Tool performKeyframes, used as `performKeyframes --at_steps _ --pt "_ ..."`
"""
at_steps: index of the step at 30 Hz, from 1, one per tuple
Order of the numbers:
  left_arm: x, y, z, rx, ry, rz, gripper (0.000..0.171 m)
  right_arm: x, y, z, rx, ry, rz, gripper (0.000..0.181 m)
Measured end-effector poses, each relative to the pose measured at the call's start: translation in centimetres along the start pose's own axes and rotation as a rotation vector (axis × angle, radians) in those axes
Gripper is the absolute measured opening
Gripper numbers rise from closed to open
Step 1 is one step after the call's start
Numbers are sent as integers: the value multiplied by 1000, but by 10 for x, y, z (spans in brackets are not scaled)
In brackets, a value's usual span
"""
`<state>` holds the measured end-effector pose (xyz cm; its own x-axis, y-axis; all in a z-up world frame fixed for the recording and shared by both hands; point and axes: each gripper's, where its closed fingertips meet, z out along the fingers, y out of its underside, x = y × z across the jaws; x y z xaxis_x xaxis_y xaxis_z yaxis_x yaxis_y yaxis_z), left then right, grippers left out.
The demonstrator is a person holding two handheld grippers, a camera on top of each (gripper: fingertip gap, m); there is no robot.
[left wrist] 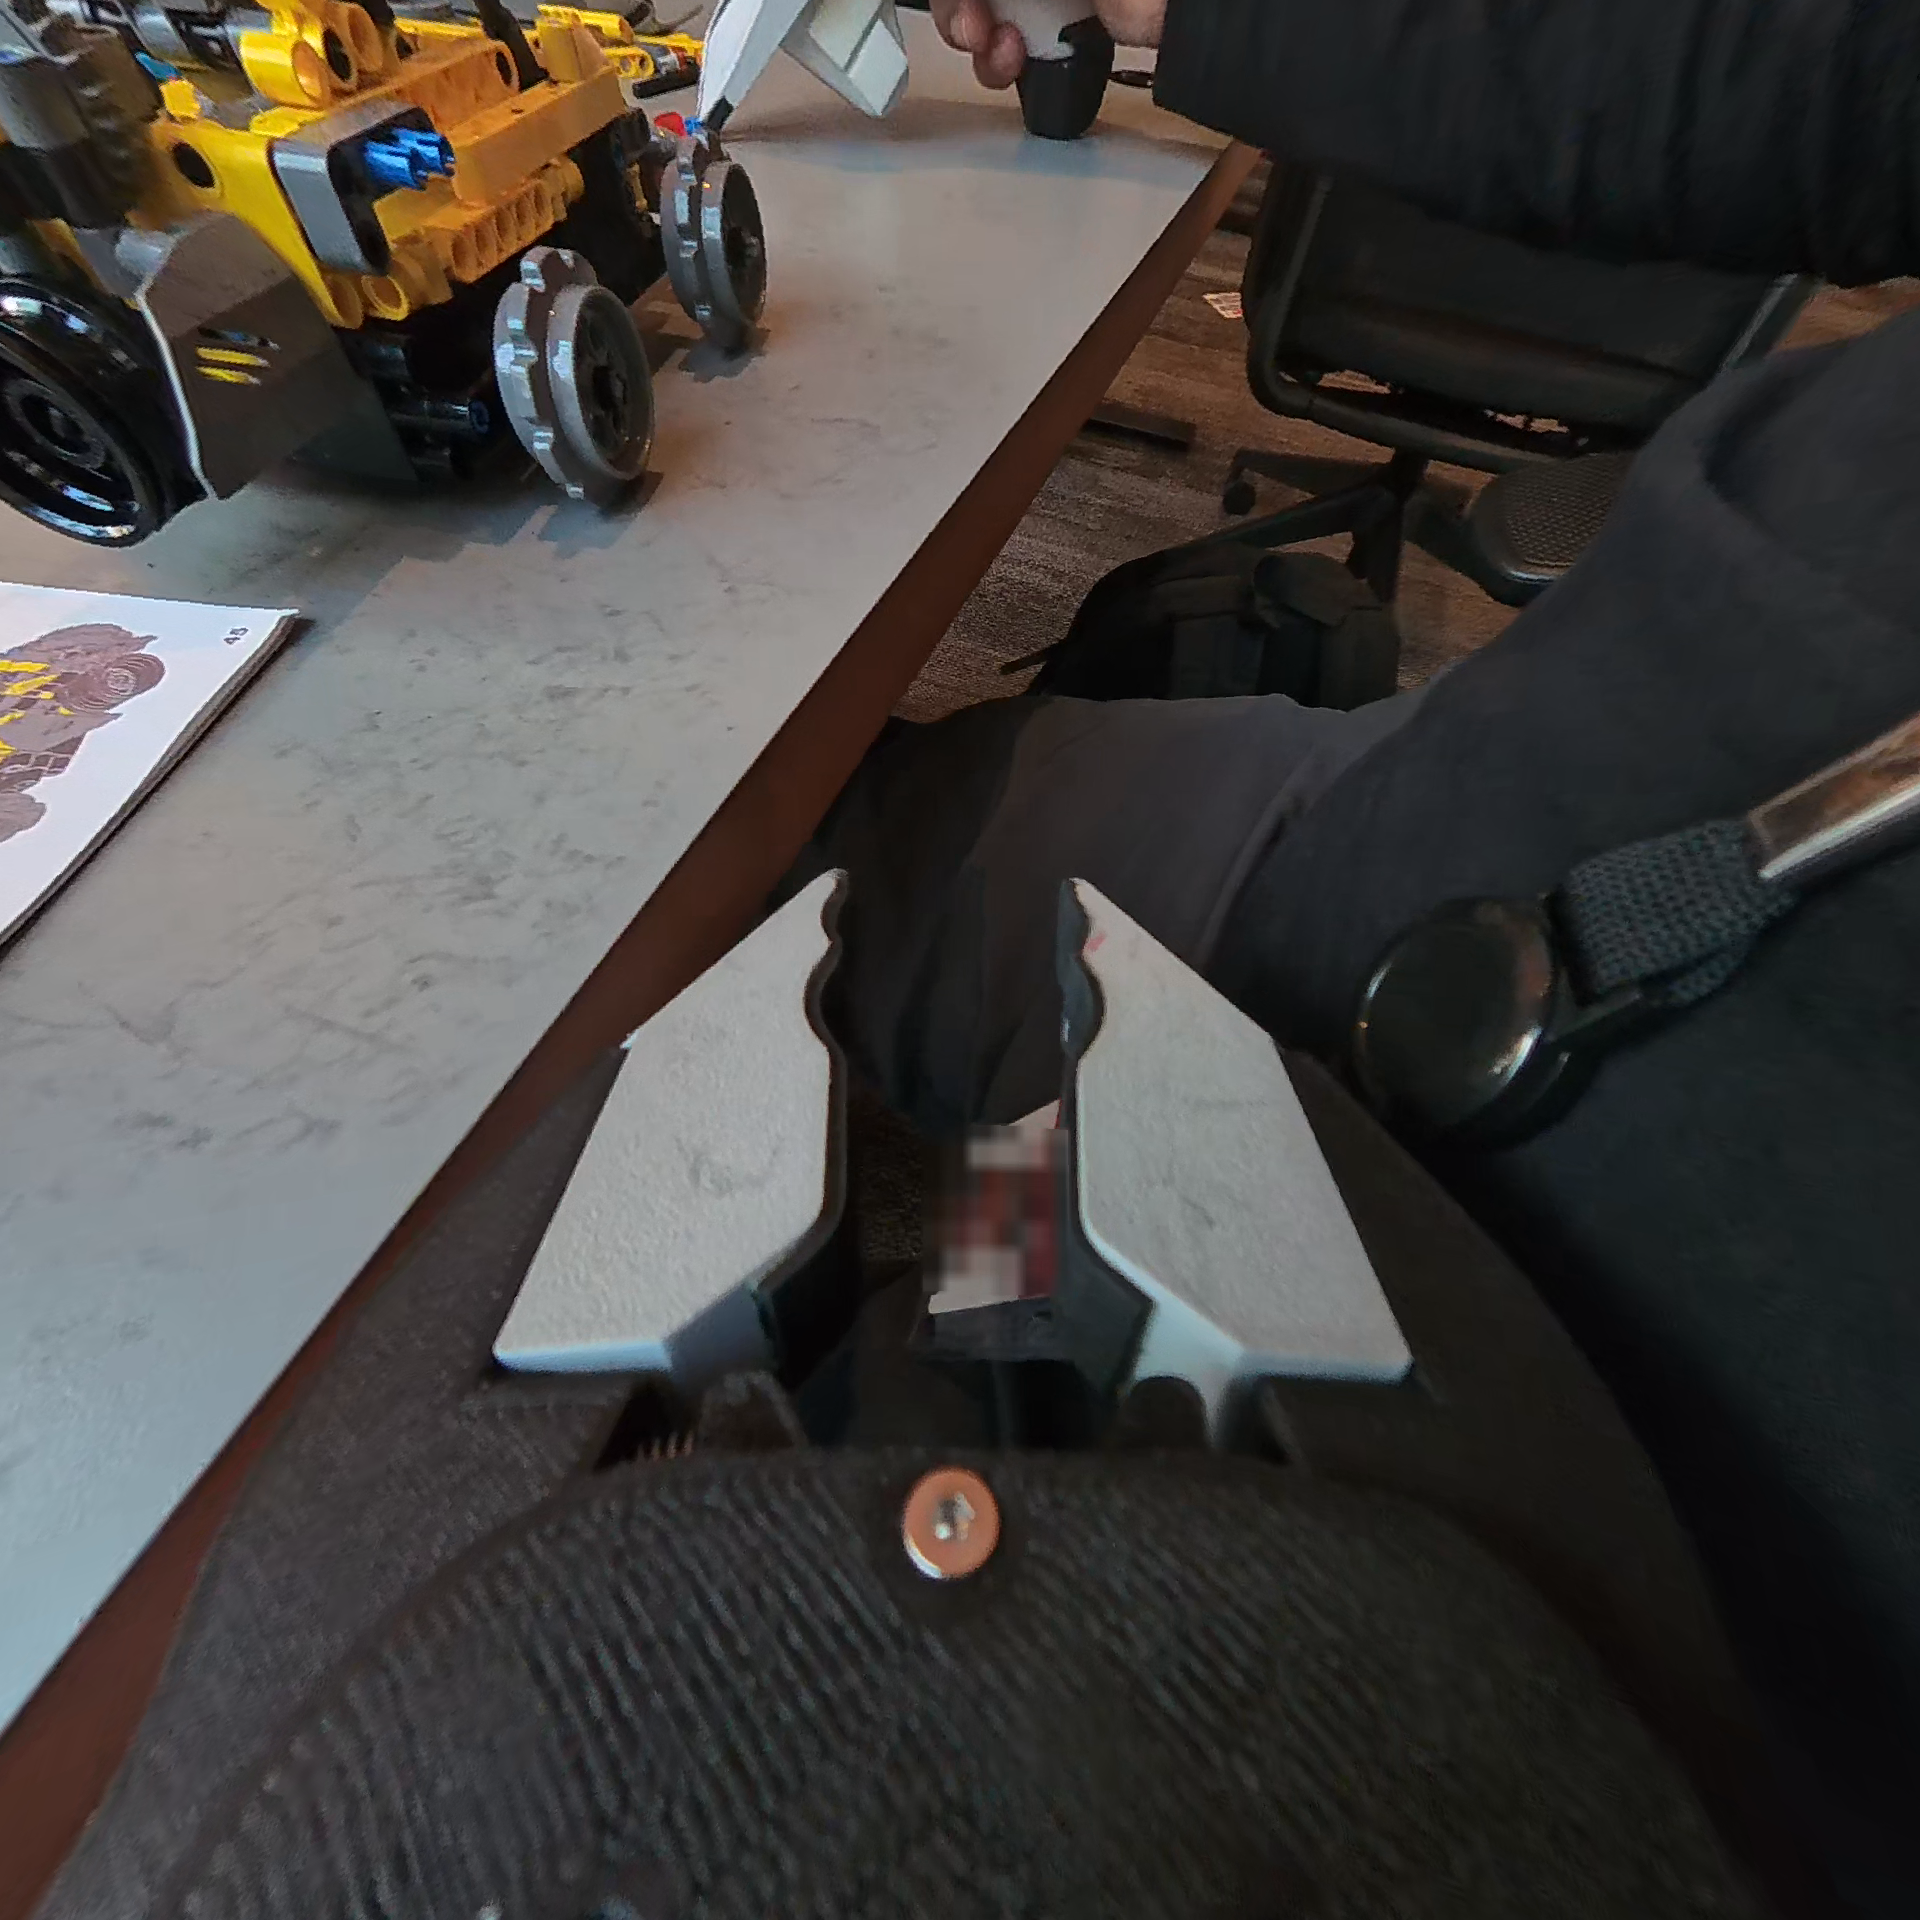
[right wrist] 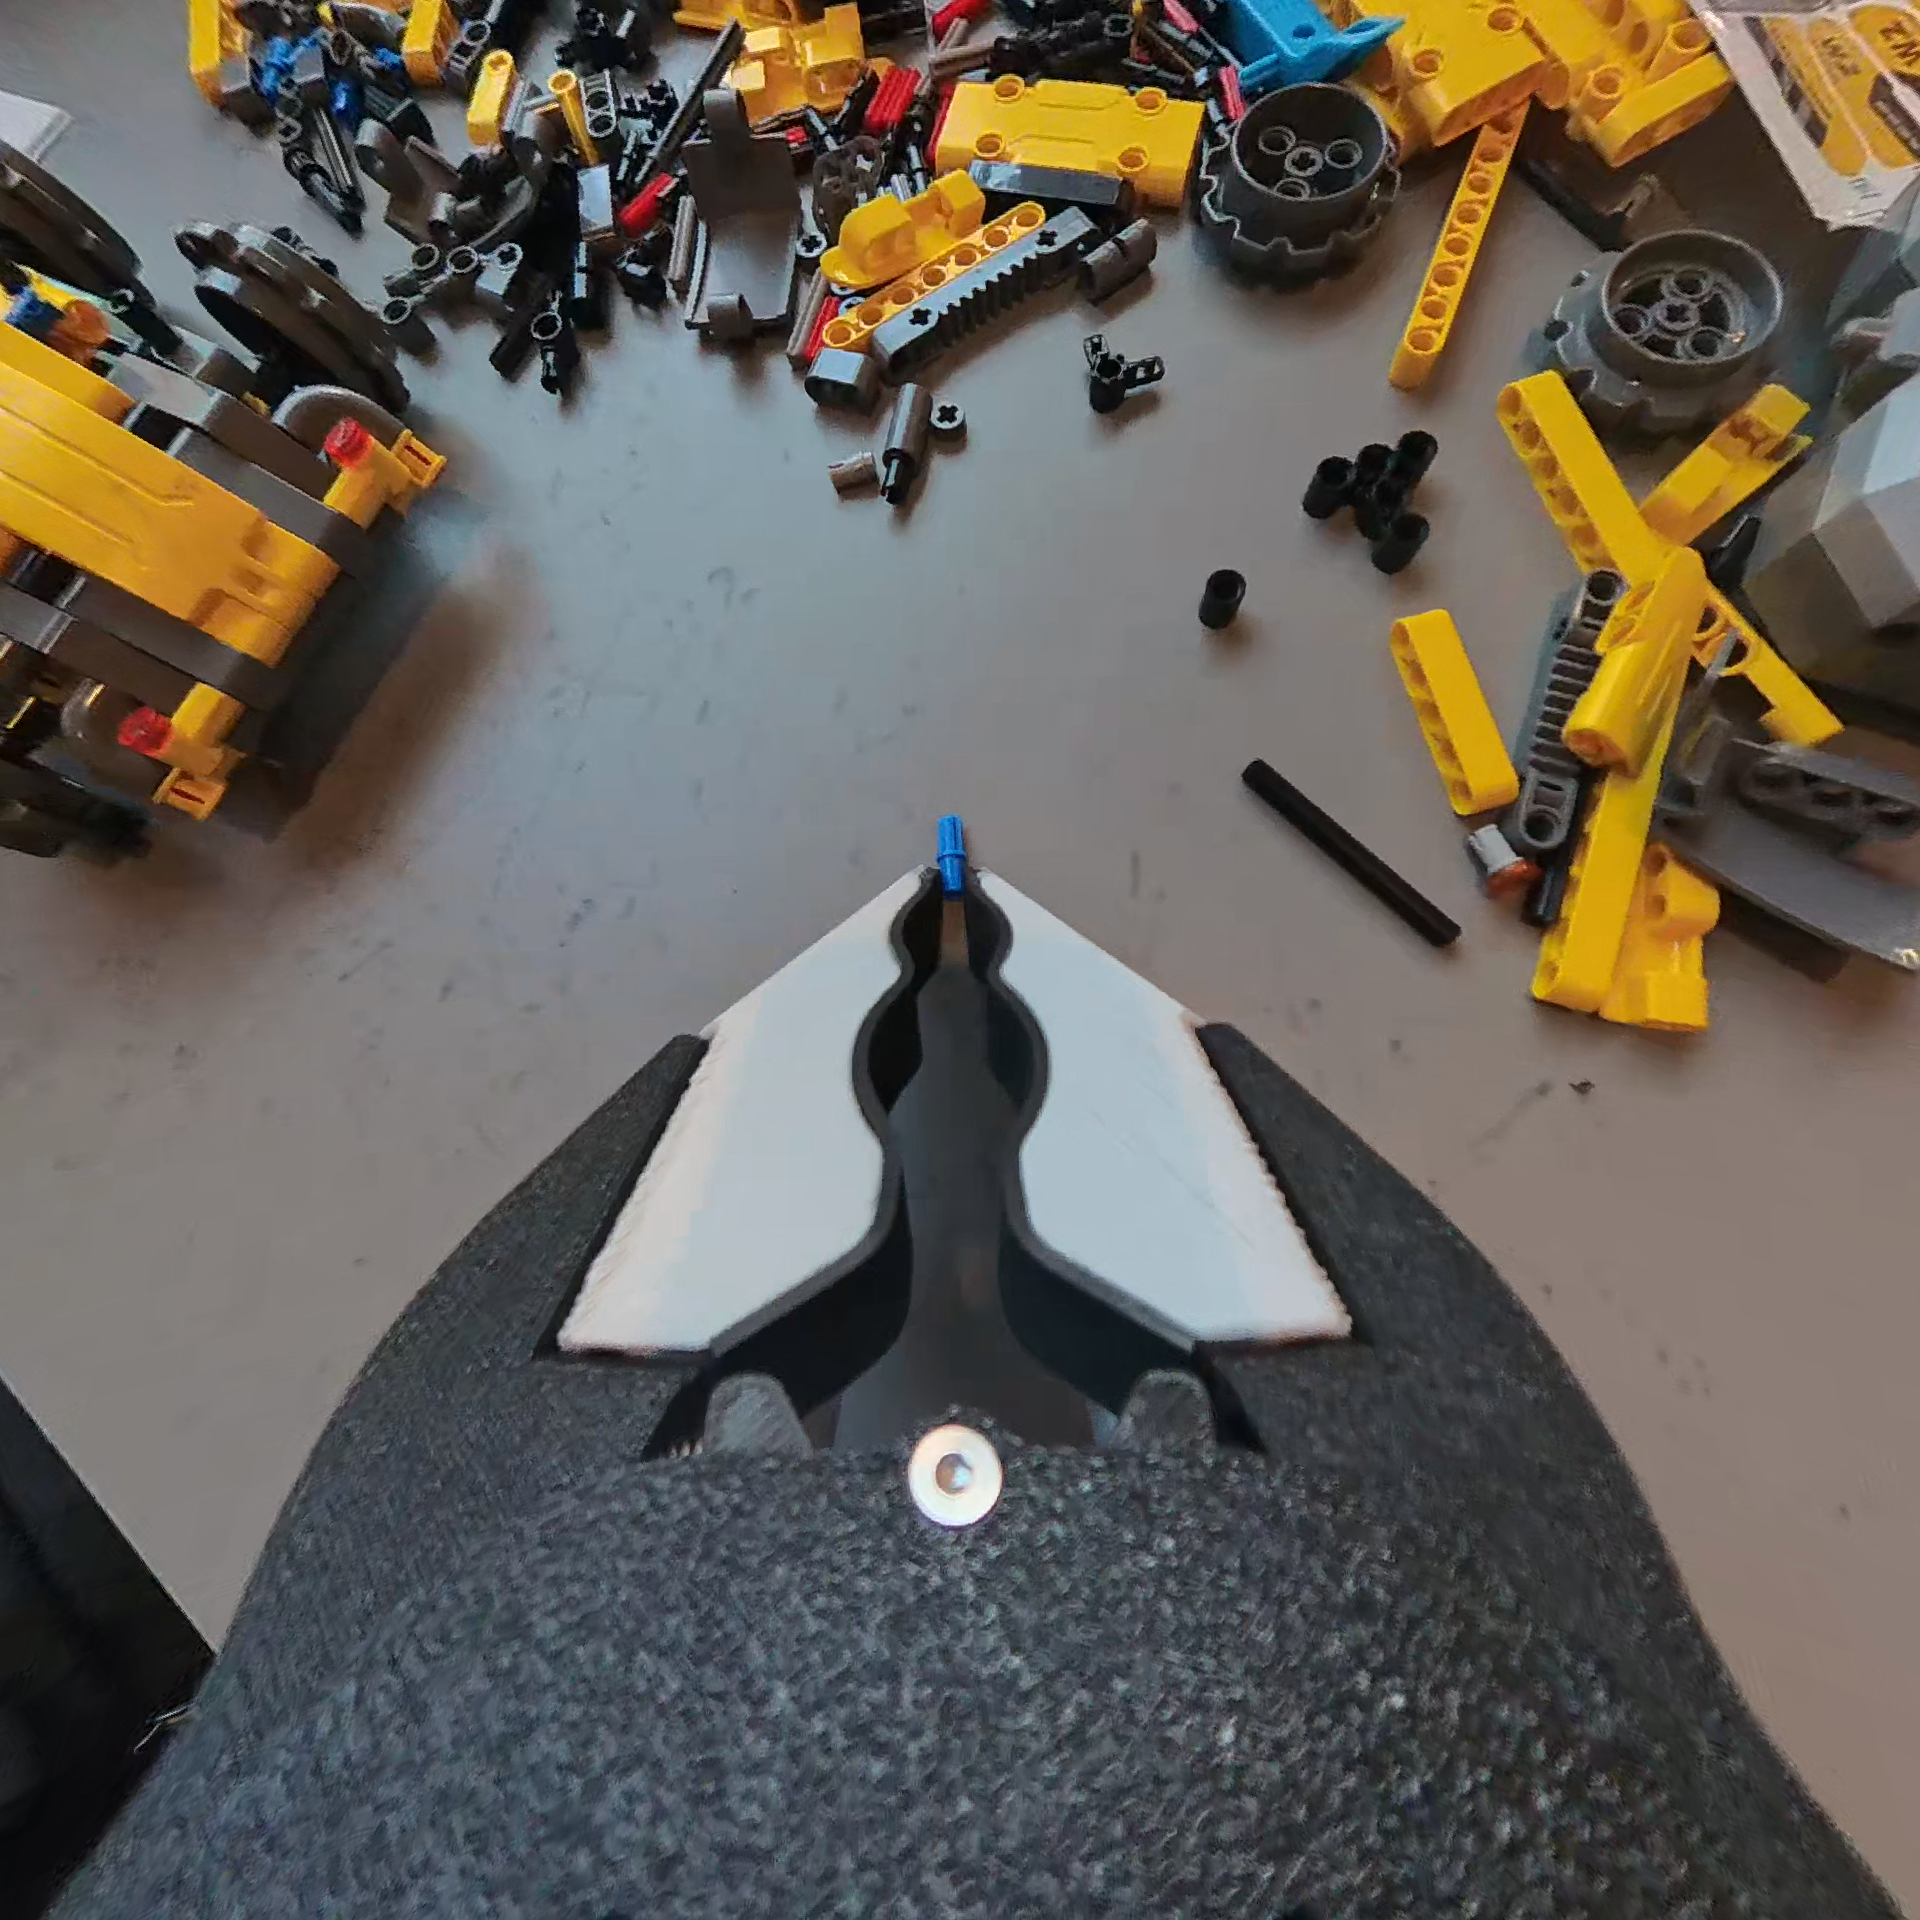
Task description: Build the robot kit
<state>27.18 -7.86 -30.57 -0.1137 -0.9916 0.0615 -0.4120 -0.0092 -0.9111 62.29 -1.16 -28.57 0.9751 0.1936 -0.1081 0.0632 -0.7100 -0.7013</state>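
In the left wrist view the left gripper (left wrist: 951,904) hangs empty with jaws apart just off the counter (left wrist: 436,831) edge, well apart from the yellow vehicle model (left wrist: 343,239), while in the right wrist view the right gripper (right wrist: 951,878) pinches a blue pin (right wrist: 950,854), its long axis pointing forward toward the loose parts pile (right wrist: 935,208) at the counter's far edge.

We identify the location as an office-type workspace used for model assembly. The indicators are as follows: a grey table (left wrist: 436,831) with a dark brown edge; a black swivel office chair (left wrist: 1455,343) on castors standing on patterned carpet (left wrist: 1132,488); a printed instruction booklet (left wrist: 114,727) lying flat on the table; a partly built yellow and grey brick vehicle (left wrist: 343,239); and a spread of loose yellow, black and grey building parts (right wrist: 935,187) across the tabletop.
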Motion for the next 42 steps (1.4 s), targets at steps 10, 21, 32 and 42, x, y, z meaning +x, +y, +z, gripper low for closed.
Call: performKeyframes --at_steps 10,21,32,42 --pt "0 -2 -3 -1 2 5 36 -30 25 -20 -46 -39 -45 4" --pt "-1 -7 -10 21 -3 17 35 -35 28 -24 -56 -15 -76 10" --pt "0 -5 -7 11 2 11 36 -40 2 -41 74 -9 -87 13" --pt "0 -6 -7 16 5 6 35 -31 -16 -50 211 38 -56 14"
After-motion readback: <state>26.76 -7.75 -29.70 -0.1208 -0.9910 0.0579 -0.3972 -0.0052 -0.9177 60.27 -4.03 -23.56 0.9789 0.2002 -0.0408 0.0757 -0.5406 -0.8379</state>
